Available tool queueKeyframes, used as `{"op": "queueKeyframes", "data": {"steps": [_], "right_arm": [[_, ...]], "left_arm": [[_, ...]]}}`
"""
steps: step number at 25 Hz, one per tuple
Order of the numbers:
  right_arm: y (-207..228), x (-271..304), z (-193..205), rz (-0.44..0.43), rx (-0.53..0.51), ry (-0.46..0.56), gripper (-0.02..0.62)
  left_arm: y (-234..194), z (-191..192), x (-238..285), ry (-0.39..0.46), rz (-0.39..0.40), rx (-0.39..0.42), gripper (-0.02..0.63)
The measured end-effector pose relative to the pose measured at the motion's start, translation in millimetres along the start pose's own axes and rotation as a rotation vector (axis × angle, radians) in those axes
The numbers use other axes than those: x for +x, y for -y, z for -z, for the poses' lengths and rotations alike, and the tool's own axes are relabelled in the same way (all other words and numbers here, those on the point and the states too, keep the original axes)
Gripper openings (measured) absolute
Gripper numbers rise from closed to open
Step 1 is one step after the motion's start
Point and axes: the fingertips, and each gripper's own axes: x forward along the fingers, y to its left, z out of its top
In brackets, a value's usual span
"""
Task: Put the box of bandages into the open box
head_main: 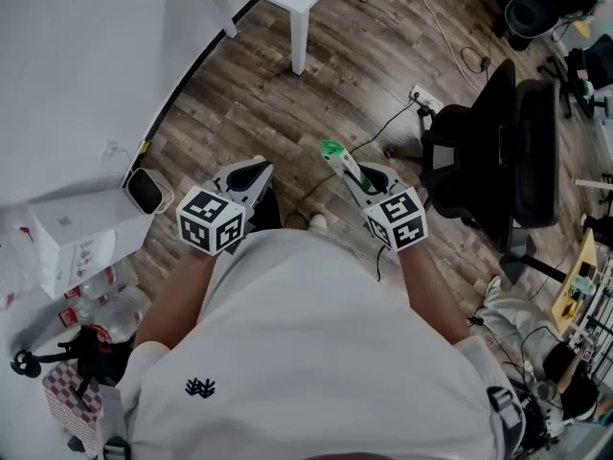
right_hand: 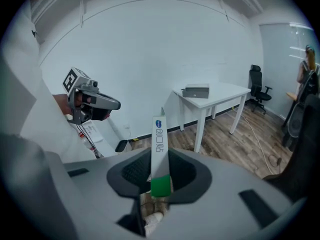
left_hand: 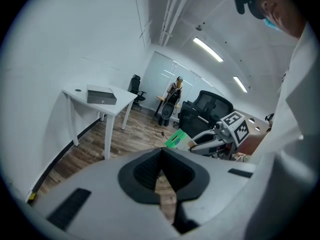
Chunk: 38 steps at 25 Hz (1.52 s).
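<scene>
The right claw is clamped on the box of bandages, a thin white carton with a green end. It is pinched by its narrow faces near the green end, so most of it sticks out past the tips, probably so it can be lowered in end first. The left claw has its tips pressed together with nothing between them. It looks like a spare hand for now, free to steady the target.

The person holds both claws close in front of their body, over the wood floor, so the carton is in the air and touching nothing but the pads. Down to the person's left, against the wall, sits a white box among bottles and other clutter. I take that to be where the bandages go, though from here I can't see whether its top is open. It is nearer the idle claw than the loaded one, so the carton would have to cross in front of the body. A small white table and a black office chair stand well clear.
</scene>
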Motion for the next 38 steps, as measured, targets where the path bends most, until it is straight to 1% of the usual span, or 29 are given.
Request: {"op": "queueKeyframes", "data": {"steps": [3,6,10,13,15,20,23,29,38], "right_arm": [[12,19,-27,0.042,0.020,-0.013,0.089],[27,40,-59,0.077,0.019,-0.027,0.089],[43,67,-101,0.121,0.019,-0.034,0.089],[49,85,-129,0.149,0.014,-0.025,0.089],[53,93,-143,0.160,0.011,-0.018,0.089],[69,106,-170,0.171,-0.015,-0.017,0.089],[81,119,-189,0.164,-0.036,-0.012,0.089],[119,149,-227,0.127,-0.097,-0.006,0.089],[202,210,-311,0.041,-0.217,0.004,0.089]], "left_arm": [[-35,-27,5,0.015,0.028,0.007,0.006],[-67,-54,6,0.029,0.057,0.018,0.006],[-113,-78,-2,0.040,0.084,0.034,0.006],[-151,-82,-11,0.032,0.071,0.044,0.006],[-168,-85,-16,0.034,0.059,0.043,0.006],[-188,-96,-23,0.079,0.037,-0.008,0.006],[-201,-101,-22,0.090,0.023,-0.028,0.006],[-230,-124,-12,0.116,-0.041,-0.039,0.006],[-272,-177,9,0.169,-0.198,-0.086,0.006]]}}
